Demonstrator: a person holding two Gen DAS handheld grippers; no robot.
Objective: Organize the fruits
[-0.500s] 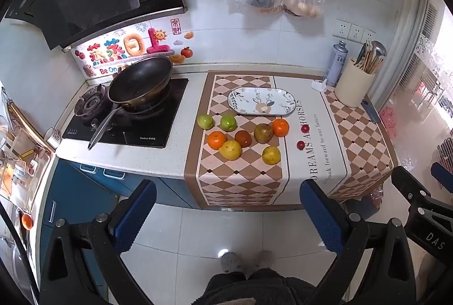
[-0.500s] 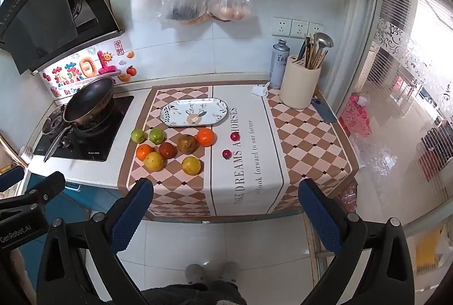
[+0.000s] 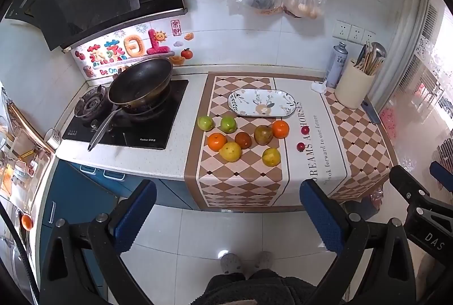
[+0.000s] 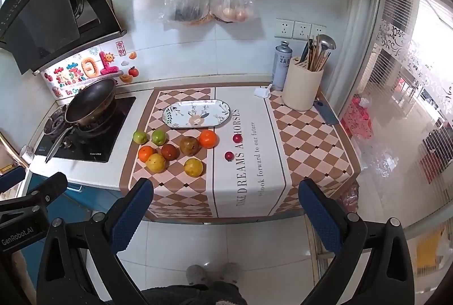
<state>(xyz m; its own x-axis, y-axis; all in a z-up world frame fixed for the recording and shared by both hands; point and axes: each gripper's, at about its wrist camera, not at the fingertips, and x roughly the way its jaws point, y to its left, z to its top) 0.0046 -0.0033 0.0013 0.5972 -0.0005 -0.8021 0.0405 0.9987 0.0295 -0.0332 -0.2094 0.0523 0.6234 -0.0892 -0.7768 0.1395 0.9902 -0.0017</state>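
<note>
We hold the left gripper (image 3: 226, 214) and right gripper (image 4: 223, 211) spread wide and empty, above the floor short of the counter. The fruits (image 3: 243, 139) lie ahead, clustered just in front of the oval plate (image 3: 262, 105), whose long axis runs sideways. We judge the left gripper nearer to them.

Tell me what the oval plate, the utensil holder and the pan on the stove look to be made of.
Oval plate: likely glazed ceramic, glossy white with a printed deer and leaves.
Utensil holder: matte cream cylinder, plastic or ceramic; the look leaves it open.
Pan: dark metal, worn brownish around the outside, with a shiny bare-steel handle.
</note>
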